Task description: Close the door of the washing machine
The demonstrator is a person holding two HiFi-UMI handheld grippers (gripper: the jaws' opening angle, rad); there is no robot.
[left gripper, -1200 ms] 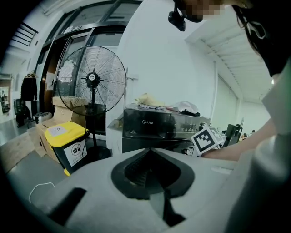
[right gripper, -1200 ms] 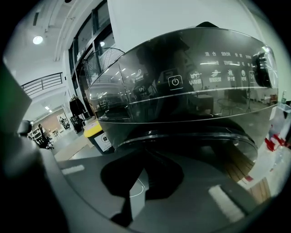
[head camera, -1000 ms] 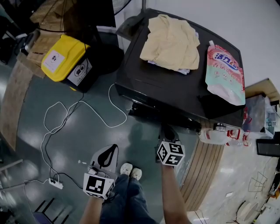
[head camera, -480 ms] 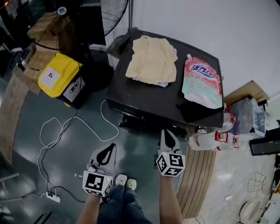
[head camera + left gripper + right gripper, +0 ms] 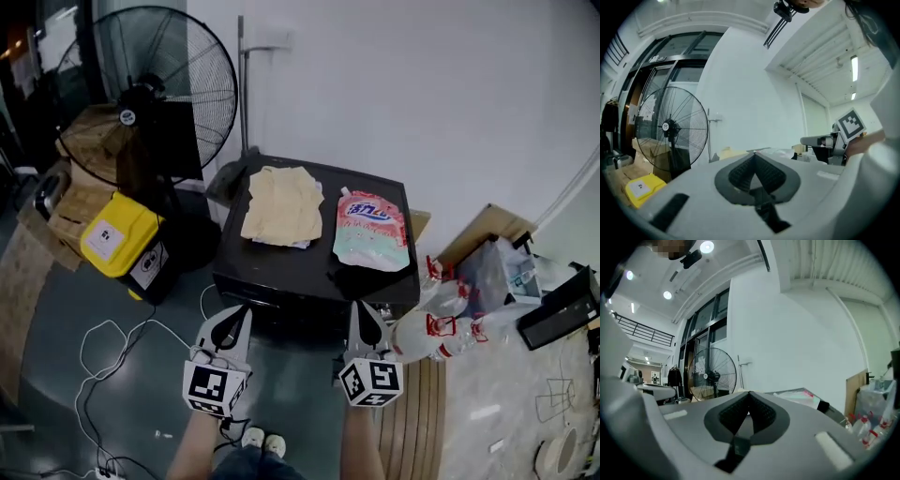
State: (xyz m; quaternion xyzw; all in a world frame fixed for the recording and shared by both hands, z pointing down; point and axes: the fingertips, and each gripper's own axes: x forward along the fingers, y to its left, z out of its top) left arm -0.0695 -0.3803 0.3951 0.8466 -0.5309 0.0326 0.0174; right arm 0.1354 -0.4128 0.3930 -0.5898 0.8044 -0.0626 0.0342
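Black washer [image 5: 281,267]: one cloth [image 5: 281,204], one pouch [image 5: 372,231]; left tongs [image 5: 241,316], right tongs [image 5: 362,311] closed.

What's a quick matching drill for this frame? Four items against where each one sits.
Items:
1. beige cloth
2. detergent pouch
3. fan
4. yellow bin

Places, as the head view shows them:
A. on the floor, left of the washing machine
B. on the machine's top, right half
C. on the machine's top, left half
D. standing upright, farther back at the left

Pairs: 1-C, 2-B, 3-D, 4-A
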